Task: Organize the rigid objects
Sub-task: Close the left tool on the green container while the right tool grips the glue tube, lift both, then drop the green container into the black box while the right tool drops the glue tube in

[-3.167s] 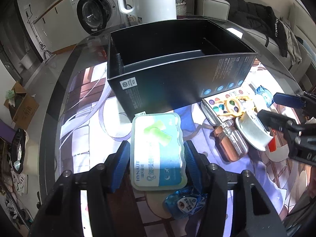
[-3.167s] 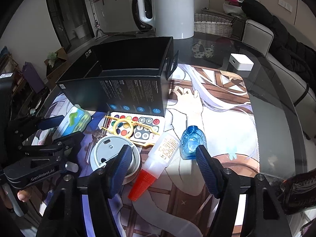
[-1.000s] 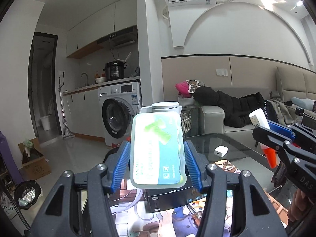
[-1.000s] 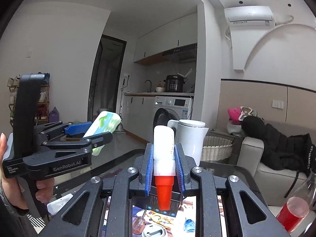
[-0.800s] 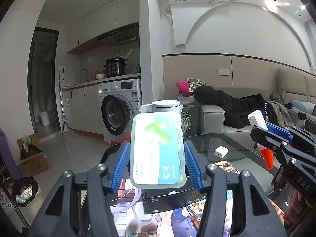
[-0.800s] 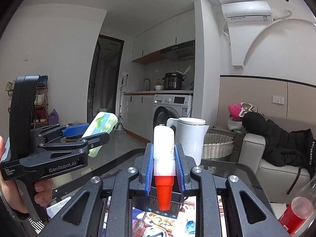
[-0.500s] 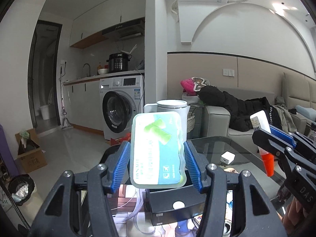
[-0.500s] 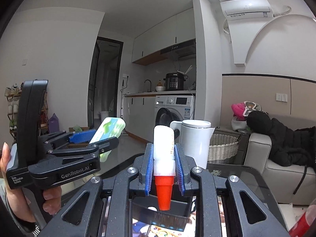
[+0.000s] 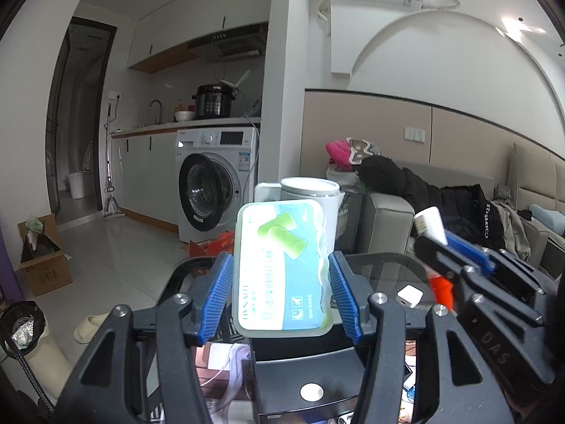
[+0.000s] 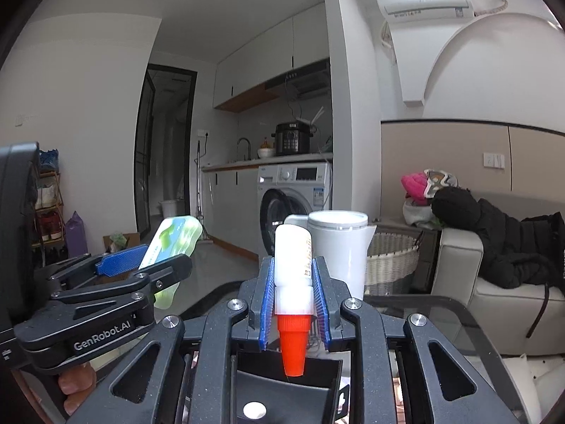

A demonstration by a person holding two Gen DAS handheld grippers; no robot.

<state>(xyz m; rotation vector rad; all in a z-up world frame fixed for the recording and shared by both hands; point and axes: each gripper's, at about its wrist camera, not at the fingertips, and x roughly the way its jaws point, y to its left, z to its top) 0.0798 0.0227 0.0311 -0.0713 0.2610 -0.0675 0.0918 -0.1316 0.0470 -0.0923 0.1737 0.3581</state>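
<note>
Left gripper [image 9: 282,293] raised, pointing near level, blue pads clamped against both long edges of a held case. Right gripper [image 10: 293,304] alongside at 3 o'clock of the left, near level too, pads pinched tight on a held bottle, cap toward 6 o'clock. Fingers [image 10: 76,385] of one hand curled under the left grip.

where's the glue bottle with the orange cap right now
The glue bottle is clamped cap-down in the right gripper, held in the air above the open black box, with the white kettle behind it.
</note>
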